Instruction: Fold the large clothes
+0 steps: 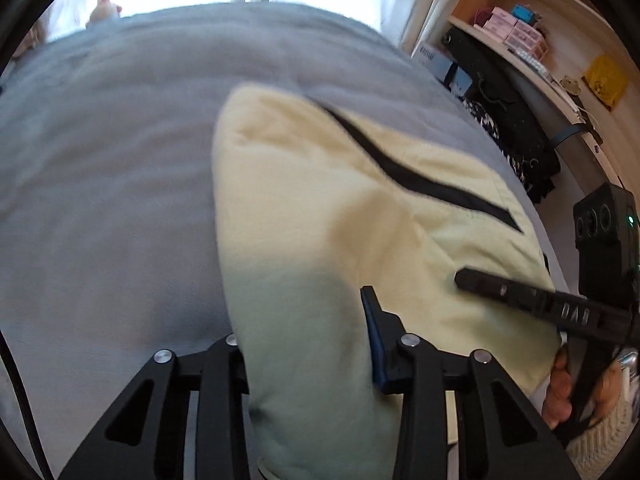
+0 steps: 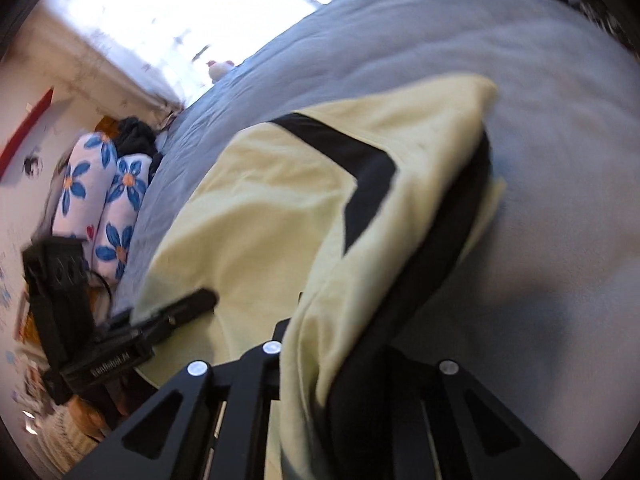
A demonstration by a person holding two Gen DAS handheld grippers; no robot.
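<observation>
Two grippers hold the pale yellow garment (image 1: 320,208) over the grey bed (image 1: 100,180): your left gripper (image 1: 304,344) pinches its near left edge and your right gripper (image 2: 340,360) clamps the near right edge with the black lining, both shut on cloth. Its long axis runs away from you toward the window-side edge of the bed, black stripe (image 2: 360,176) on top, so I'd judge the next fold carries the near edge forward, neither hand nearer. Flowered pillows (image 2: 100,208) sit off the bed's left edge, shelves (image 1: 520,32) off the right; nothing blocks the way.
</observation>
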